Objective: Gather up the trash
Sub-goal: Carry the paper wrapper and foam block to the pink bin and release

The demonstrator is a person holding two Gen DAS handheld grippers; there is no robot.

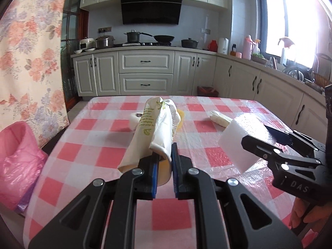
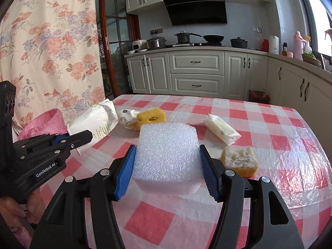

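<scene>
Both grippers loaded: left gripper (image 1: pixel 165 164) jaws pinching the paper bag (image 1: pixel 153 128), right gripper (image 2: pixel 166 166) jaws squeezing the foam block (image 2: pixel 166 153); next, I'd guess, dump them in the pink bin bag (image 1: pixel 18 157).

Red-white checked tablecloth (image 2: pixel 269 124), white foam block (image 2: pixel 166 155)

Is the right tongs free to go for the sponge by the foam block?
Probably not yet: the right tongs are shut on the white foam block. The yellow sponge lies unobstructed just right.

A glossy plastic cover (image 2: pixel 300 141) is gleaming over the checked table, beside coarse white foam (image 2: pixel 166 155), a creased paper bag (image 1: pixel 153 130) and porous sponges (image 2: pixel 239 159).
</scene>
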